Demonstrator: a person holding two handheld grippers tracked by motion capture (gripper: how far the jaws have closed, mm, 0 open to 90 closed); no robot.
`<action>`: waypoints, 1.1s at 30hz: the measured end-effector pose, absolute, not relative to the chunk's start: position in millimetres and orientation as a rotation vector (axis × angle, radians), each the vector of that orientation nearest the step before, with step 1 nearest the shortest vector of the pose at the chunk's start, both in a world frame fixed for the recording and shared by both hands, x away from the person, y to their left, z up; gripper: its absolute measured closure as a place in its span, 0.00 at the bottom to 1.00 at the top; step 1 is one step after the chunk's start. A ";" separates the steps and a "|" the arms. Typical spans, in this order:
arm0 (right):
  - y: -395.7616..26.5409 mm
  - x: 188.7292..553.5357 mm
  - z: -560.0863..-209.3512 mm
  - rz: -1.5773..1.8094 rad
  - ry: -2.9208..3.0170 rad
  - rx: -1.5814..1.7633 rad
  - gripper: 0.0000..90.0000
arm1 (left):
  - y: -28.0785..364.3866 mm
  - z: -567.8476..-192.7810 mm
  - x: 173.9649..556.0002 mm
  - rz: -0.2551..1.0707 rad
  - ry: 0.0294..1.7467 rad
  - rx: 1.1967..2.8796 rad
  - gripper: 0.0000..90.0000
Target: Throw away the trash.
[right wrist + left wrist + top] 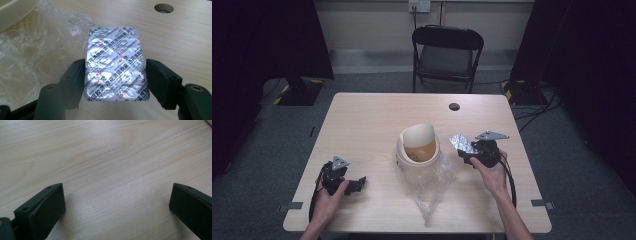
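On the light wooden table (362,120), a cream-coloured round container (417,146) sits near the middle, its lid tipped up at the far side so the inside shows. A crumpled clear plastic bag (432,182) spreads from under it toward the near edge of the table.

The right gripper (468,154) is just right of the container, held by the person's right hand (493,176). Its jaws pinch a silver foil blister pack (116,63) by its two long edges. In the right gripper view the pack's printed foil side faces the camera, with red marks and dark lettering, and its long axis runs straight out from the jaws; about half of it sticks out past the jaw tips. In the high view the pack points away from the gripper toward the far left, lying roughly flat and raised above the table, its free end close to the container's right side.

The left gripper (116,205) is at the near left of the table, well apart from the container, held in the left hand (331,200). Its jaws are spread wide with bare tabletop between them.

A dark cable hole (454,106) lies in the far part of the table, and a black folding chair (447,52) stands beyond the far edge.
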State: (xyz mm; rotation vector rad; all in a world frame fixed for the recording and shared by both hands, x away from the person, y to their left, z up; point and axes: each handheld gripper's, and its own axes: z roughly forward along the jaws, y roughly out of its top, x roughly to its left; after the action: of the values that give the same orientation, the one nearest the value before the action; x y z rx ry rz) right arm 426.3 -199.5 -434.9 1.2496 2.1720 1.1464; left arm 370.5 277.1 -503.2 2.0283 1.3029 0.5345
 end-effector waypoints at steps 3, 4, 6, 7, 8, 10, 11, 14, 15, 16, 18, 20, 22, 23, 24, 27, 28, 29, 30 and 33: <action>-199.0 419.4 -429.6 1.167 2.182 1.240 0.38 | 277.1 -503.2 370.5 0.535 1.303 2.027 0.00; -198.6 417.0 -427.0 1.167 2.186 1.231 0.38 | 277.1 -503.2 370.5 0.534 1.303 2.027 0.00; -198.1 408.6 -417.3 1.208 2.190 1.221 0.38 | 277.1 -503.2 370.5 0.535 1.303 2.028 0.00; -198.1 408.6 -417.3 1.208 2.190 1.221 0.38 | 277.1 -503.2 370.5 0.535 1.303 2.028 0.00; -197.2 401.6 -410.2 1.232 2.187 1.201 0.38 | 277.1 -503.2 370.5 0.535 1.304 2.028 0.00; -196.9 398.2 -406.7 1.242 2.192 1.191 0.38 | 277.1 -503.2 370.5 0.535 1.303 2.028 0.00; -196.5 394.8 -403.1 1.244 2.193 1.182 0.38 | 277.1 -503.3 370.4 0.535 1.303 2.027 0.00; -193.6 381.9 -389.4 1.268 2.213 1.142 0.38 | 277.1 -503.2 370.5 0.534 1.303 2.028 0.00; -193.6 381.9 -389.4 1.268 2.213 1.142 0.38 | 277.1 -503.2 370.5 0.534 1.303 2.028 0.00; -192.3 379.1 -385.9 1.282 2.218 1.134 0.38 | 277.2 -503.3 370.5 0.534 1.302 2.027 0.00; -188.1 371.3 -375.8 1.302 2.228 1.091 0.38 | 277.1 -503.2 370.4 0.535 1.303 2.028 0.00; -187.0 368.9 -372.6 1.303 2.228 1.079 0.38 | 277.2 -503.2 370.4 0.535 1.303 2.029 0.00; -186.4 364.1 -365.5 1.316 2.224 1.052 0.38 | 277.1 -503.2 370.4 0.534 1.303 2.028 0.00; -186.4 364.1 -365.5 1.316 2.224 1.052 0.38 | 277.1 -503.2 370.4 0.534 1.303 2.028 0.00; -185.5 360.4 -363.0 1.338 2.231 1.044 0.38 | 277.1 -503.2 370.4 0.535 1.303 2.029 0.00; -181.2 356.0 -361.1 1.347 2.246 1.021 0.38 | 277.1 -503.2 370.5 0.535 1.303 2.028 0.00; -178.2 353.3 -359.7 1.353 2.257 1.009 0.38 | 277.1 -503.2 370.5 0.535 1.303 2.028 0.00; -174.9 351.0 -358.2 1.356 2.263 0.991 0.38 | 277.1 -503.2 370.6 0.538 1.304 2.028 0.00; -166.6 348.3 -354.9 1.375 2.285 0.959 0.38 | 277.1 -503.2 370.5 0.537 1.304 2.028 0.00; -159.6 347.6 -353.0 1.373 2.300 0.931 0.38 | 277.0 -503.3 370.6 0.535 1.304 2.027 0.00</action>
State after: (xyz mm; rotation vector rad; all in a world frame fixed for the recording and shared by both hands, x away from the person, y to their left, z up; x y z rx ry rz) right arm 347.6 -159.6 -353.0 0.9311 2.2998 1.3725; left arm 370.6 277.0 -503.3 2.0268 1.3038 0.5350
